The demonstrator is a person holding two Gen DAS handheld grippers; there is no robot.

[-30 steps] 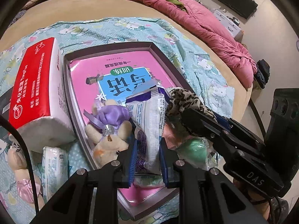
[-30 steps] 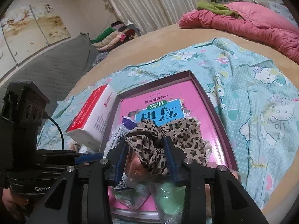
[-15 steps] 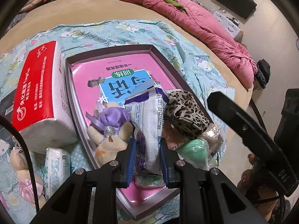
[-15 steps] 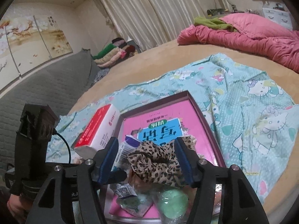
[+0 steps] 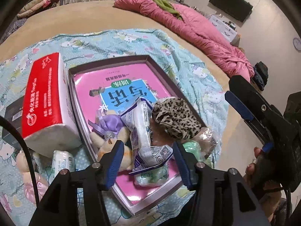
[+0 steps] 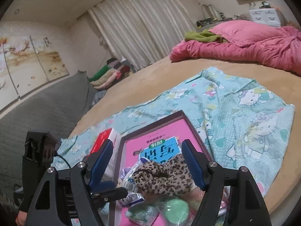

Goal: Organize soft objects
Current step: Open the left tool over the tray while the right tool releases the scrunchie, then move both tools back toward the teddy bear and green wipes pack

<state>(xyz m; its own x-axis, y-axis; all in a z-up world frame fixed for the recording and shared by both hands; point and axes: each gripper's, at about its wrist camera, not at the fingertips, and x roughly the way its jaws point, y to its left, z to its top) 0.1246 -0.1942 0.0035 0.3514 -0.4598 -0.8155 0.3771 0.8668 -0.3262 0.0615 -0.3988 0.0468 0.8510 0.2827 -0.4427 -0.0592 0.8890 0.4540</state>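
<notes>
**A:** Start with your left wrist view. What is your left gripper (image 5: 148, 156) doing?

**B:** Its jaws have just been opening. The purple-and-white packet (image 5: 144, 131) sits between them, but the pads stand clear of it on both sides, so you've let it go. It leans in the box (image 5: 161, 75) against the leopard-print cloth (image 5: 176, 118).

**A:** What else is in the box already?

**B:** The plush bear with the purple bow (image 5: 111, 130), a green soft ball in clear wrap (image 5: 193, 145), and a greenish packet (image 5: 150, 175) under the purple one. They all lie at the near end, on the pink book.

**A:** And outside it?

**B:** The red tissue pack (image 5: 47, 103) lies just beside the box's left wall. A small wipes packet (image 5: 63, 160) and a pale plush toy with pink satin (image 5: 30, 171) are on the blue sheet nearby. I'd say those are what's left for you.

**A:** Now the right wrist view.

**B:** Your right gripper (image 6: 148, 162) has also just been opening, and its jaws are wide apart. The leopard-print cloth (image 6: 165, 175) lies below and between them, untouched by the pads, resting on the pile in the box.

**A:** So how far along?

**B:** Past halfway, I'd judge: five items in, three still out.
</notes>
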